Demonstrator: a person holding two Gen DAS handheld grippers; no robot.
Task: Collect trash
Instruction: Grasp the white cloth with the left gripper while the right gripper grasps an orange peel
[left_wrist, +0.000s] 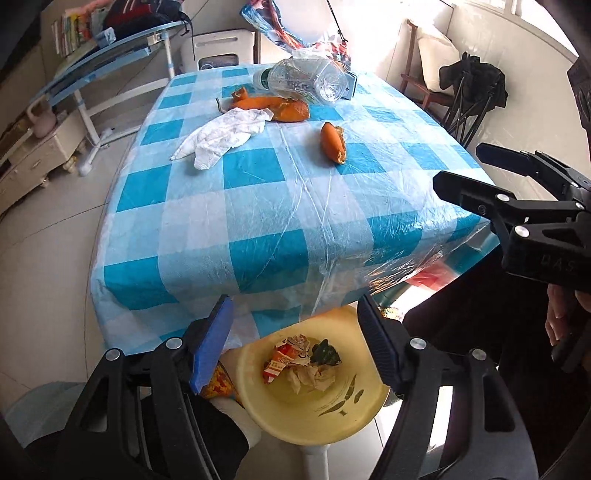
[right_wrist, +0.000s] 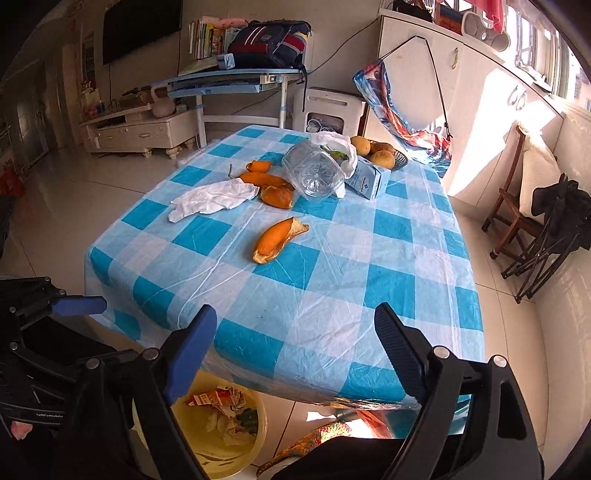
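Blue-and-white checked cloth under clear plastic covers the table (left_wrist: 288, 206), which fills the middle of both our views. In the left wrist view our left tongs (left_wrist: 295, 339) sit at the bottom of the frame, jaws spread wide with nothing between them, hanging over the yellow basin (left_wrist: 321, 410) just below the table's near edge. That basin already has torn red-and-white packaging (left_wrist: 284, 360), crumpled paper and a dark green scrap in it. At the right edge of the same frame we see our right tongs (left_wrist: 461, 173) reaching in over the table corner, also parted and empty; in the right wrist view they frame the lower centre of the picture, wide open above the near table edge.

Trash on the table: a single orange peel (right_wrist: 279, 240) lies alone near the centre of the frame. Further up and left, a crumpled white tissue (right_wrist: 216, 199) touches a cluster of more orange peels (right_wrist: 267, 186). A clear plastic bottle (right_wrist: 314, 173) lies on its side just beside those, with a small blue-and-white carton (right_wrist: 371, 181) against its right side. Behind it, a white plastic bag (right_wrist: 338, 146) and a dish of round fruit (right_wrist: 382, 153) occupy the far table edge.
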